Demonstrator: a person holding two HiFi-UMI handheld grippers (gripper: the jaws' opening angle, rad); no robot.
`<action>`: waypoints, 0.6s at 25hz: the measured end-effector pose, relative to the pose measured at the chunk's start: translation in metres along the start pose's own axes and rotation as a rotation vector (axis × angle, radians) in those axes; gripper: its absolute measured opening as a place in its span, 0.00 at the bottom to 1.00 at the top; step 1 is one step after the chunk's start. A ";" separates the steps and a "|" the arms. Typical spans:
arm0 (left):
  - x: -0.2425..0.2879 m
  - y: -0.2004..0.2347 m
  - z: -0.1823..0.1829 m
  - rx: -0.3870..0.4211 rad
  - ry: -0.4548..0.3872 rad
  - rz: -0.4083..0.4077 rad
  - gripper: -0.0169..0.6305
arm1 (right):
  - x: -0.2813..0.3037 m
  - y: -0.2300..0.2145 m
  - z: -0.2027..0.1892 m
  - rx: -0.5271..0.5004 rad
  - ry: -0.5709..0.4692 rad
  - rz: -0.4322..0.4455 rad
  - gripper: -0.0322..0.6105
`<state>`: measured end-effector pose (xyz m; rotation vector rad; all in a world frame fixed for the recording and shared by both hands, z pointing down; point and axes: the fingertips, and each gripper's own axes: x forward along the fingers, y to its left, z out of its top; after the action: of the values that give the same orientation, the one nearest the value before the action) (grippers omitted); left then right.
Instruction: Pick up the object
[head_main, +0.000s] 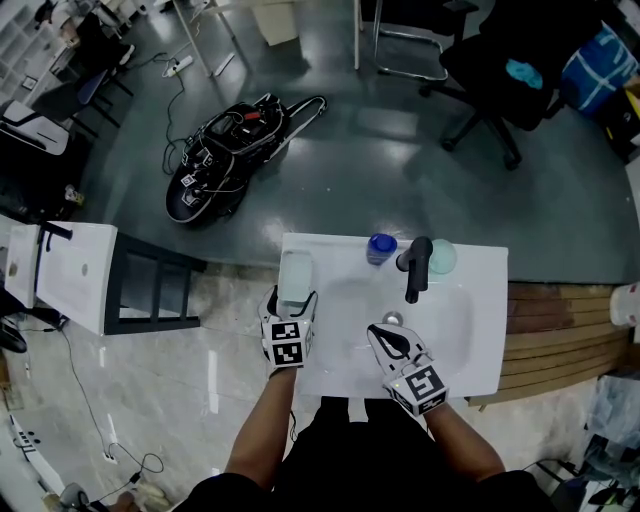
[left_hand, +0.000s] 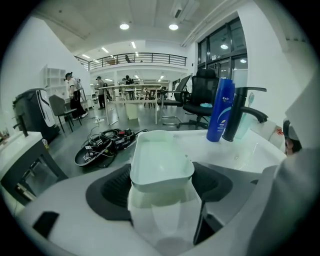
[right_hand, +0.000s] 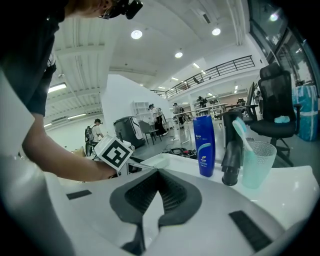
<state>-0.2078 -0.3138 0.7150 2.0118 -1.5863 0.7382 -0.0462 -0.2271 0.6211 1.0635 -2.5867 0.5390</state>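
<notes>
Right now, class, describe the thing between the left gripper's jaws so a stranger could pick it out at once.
Start at the white washbasin; at its left edge, between the jaws of the left gripper, is a pale tub. Unlike the blue bottle, black tap and teal cup at the back, it is open-topped, rectangular and translucent white.

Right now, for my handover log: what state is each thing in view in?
white tub: upright, empty, clamped in left gripper
right gripper: shut, empty
blue bottle: upright, cap on
faucet: no water running
cup: upright, toothbrush inside
</notes>
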 end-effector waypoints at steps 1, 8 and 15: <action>-0.002 -0.001 0.002 0.003 -0.009 0.000 0.63 | -0.001 -0.001 0.000 0.001 -0.003 -0.005 0.08; -0.024 -0.006 0.024 0.005 -0.082 0.002 0.63 | -0.008 -0.005 0.003 -0.006 -0.021 -0.030 0.08; -0.052 -0.009 0.042 0.018 -0.137 0.007 0.63 | -0.018 -0.013 0.017 -0.028 -0.057 -0.074 0.08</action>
<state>-0.2032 -0.3020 0.6487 2.1103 -1.6690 0.6316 -0.0266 -0.2321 0.6017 1.1764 -2.5840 0.4601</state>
